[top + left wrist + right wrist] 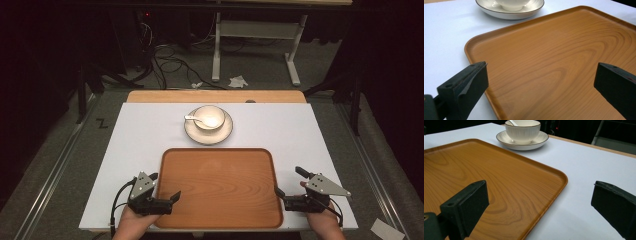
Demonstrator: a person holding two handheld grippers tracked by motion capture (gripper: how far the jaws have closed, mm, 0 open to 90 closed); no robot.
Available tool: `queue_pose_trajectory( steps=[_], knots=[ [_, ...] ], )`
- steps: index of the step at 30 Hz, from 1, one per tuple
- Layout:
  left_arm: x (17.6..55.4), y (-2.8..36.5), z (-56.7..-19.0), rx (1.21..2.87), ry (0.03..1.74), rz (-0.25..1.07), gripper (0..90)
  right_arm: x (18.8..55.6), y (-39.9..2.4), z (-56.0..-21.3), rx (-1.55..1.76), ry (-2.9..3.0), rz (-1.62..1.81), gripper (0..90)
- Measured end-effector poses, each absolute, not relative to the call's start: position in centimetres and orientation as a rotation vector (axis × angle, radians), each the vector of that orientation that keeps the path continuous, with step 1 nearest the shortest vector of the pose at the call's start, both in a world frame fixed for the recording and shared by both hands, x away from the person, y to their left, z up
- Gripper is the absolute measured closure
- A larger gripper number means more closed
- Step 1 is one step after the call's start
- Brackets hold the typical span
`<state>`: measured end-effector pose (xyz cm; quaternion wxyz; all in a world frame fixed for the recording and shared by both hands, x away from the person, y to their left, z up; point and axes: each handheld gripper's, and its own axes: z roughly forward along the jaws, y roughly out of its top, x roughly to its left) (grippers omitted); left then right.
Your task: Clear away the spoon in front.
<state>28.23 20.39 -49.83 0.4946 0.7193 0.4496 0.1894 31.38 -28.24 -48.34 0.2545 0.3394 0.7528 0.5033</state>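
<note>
A brown wooden tray [217,187] lies at the front middle of the white table [305,130]. Behind it, a white bowl [210,117] with a white spoon [191,119] in it stands on a white saucer [220,134]. My left gripper [165,186] is open at the tray's left edge, with the tray rim [474,42] between its jaws and untouched. On the other side my right gripper [288,181] is open too, its jaws straddling the tray's right rim [564,178]. The bowl [522,131] and saucer [534,141] stand beyond the tray's far corner.
A wooden strip [215,96] runs along the table's far edge. On the floor beyond are a white desk frame [255,45], cables [170,62] and crumpled paper [238,81]. Metal rails [50,175] flank the table.
</note>
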Motion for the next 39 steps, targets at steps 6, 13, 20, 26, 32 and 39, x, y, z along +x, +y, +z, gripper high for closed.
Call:
queue_pose_trajectory(
  steps=[6,13,20,26,32,39],
  knots=[
    [28.46,19.66,-50.38,1.823,1.033,0.472,0.4,31.62,-27.83,-48.49,0.922,2.057,1.342,2.4],
    [28.87,19.77,-50.48,1.83,1.022,0.47,0.6,31.61,-27.92,-48.63,0.913,2.064,1.341,2.4],
    [28.92,19.85,-50.55,1.822,1.03,0.467,0.9,31.63,-28.1,-48.62,0.922,2.063,1.353,2.4],
    [28.94,20.01,-50.58,1.822,1.032,0.47,1.4,31.72,-28.0,-48.6,0.909,2.066,1.354,2.3],
    [28.95,20.14,-50.54,1.813,1.038,0.466,2.4,31.7,-27.94,-48.61,0.905,2.068,1.354,2.4],
    [28.93,20.21,-50.51,1.811,1.032,0.463,4.0,31.71,-27.91,-48.61,0.905,2.069,1.353,2.4]
  ],
)
